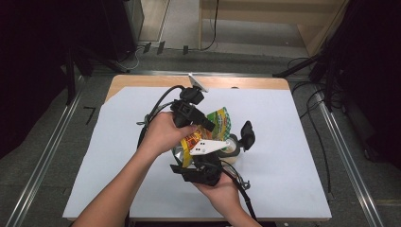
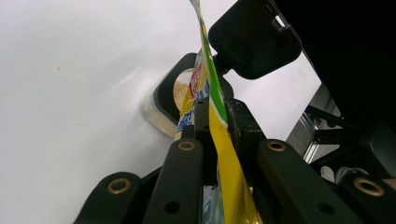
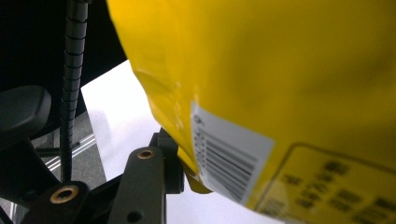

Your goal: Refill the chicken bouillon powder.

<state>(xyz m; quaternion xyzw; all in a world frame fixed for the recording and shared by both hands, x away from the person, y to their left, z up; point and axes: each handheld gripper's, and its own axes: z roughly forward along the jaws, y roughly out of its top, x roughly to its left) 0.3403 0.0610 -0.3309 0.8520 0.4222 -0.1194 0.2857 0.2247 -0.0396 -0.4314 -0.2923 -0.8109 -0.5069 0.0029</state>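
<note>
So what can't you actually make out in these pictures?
- Container under the pouch: high view, hands and grippers cover most of it; left gripper view, the pouch hides its inside.
- Pouch lettering: right gripper view, too blurred to read near the barcode.
- Right gripper: its second jaw is behind the pouch.
- Left gripper: shut on the pouch edge; pouch bottom is cut off by the frame.

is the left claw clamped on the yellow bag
Yes, the left claw pinches the yellow bag's thin edge between closed jaws.
</note>
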